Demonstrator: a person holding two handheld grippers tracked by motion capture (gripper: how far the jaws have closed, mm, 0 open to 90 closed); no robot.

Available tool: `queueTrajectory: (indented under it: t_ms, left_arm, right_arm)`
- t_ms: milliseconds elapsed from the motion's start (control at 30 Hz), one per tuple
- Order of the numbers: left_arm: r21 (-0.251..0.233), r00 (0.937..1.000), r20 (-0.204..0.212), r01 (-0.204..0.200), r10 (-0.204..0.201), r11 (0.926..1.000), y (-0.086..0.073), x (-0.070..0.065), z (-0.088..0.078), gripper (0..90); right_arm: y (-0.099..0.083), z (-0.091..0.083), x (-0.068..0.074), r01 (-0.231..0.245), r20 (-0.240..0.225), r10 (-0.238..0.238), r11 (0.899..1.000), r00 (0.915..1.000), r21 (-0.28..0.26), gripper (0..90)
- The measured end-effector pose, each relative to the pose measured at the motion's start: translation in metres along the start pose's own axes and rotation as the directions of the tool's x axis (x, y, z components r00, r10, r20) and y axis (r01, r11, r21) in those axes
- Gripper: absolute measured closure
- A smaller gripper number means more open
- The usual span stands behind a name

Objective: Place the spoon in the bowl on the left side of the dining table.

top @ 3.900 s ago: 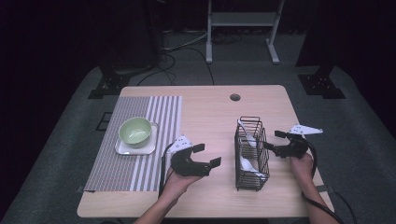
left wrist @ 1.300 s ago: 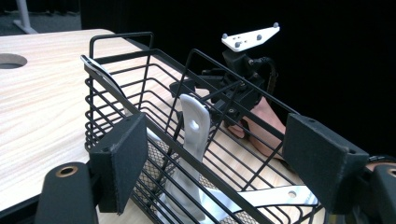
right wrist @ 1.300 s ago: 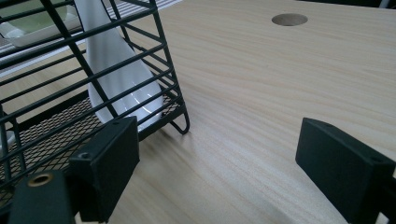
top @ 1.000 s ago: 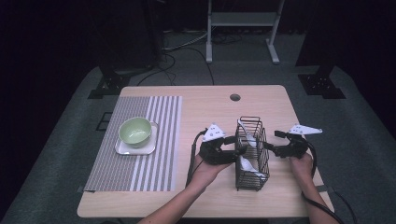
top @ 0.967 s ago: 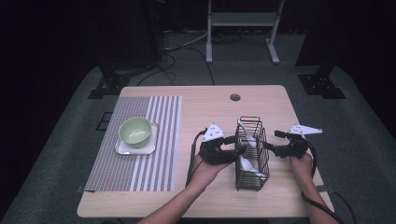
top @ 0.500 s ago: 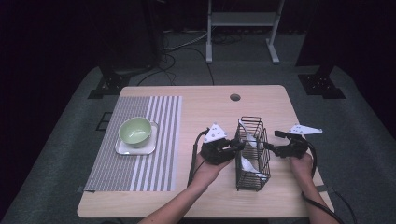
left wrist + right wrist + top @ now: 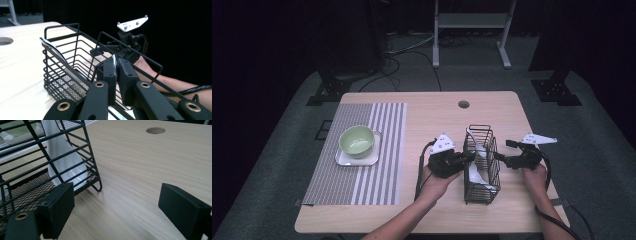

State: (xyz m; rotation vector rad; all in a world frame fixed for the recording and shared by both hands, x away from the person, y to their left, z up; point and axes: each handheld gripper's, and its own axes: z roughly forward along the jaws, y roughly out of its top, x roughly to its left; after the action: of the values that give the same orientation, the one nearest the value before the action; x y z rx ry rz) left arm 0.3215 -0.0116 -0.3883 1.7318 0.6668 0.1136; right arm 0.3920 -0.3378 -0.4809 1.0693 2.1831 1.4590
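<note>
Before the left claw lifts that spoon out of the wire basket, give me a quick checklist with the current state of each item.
1. Left claw closed on the white spoon handle: ok; its jaws have just been closing and now pinch the handle.
2. Right claw open beside the wire basket: ok.
3. Basket steadied for the lift: not ok, the right claw grips nothing.
4. Second spoon untouched in the basket: ok.
5. Green bowl on its plate, upright and open: ok.
6. Spoon bowl free of the wires: cannot tell.
</note>
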Motion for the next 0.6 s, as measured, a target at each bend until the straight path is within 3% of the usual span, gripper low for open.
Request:
queueTrajectory:
  t_ms: [167,433,600]
  left_arm:
    - [-0.027,0.9961,0.038,0.081,-0.08,0.9963,0.0016,0.006,-0.0035,84.9]
    - [-0.048,0.992,0.068,0.11,-0.106,0.9928,0.0069,0.0048,-0.0084,84.9]
    - [-0.066,0.9852,0.092,0.151,-0.144,0.9864,0.0095,0.0052,-0.0101,84.9]
  right_arm:
    - [0.0,0.0,0.0,-0.001,-0.001,0.001,1.0,1.0,-0.001,12.3]
    - [-0.0001,-0.0001,-0.0002,-0.002,-0.001,0.002,1.0,1.0,-0.002,12.3]
    - [-0.0001,-0.0001,-0.0002,-0.003,-0.001,0.003,1.0,1.0,-0.003,12.3]
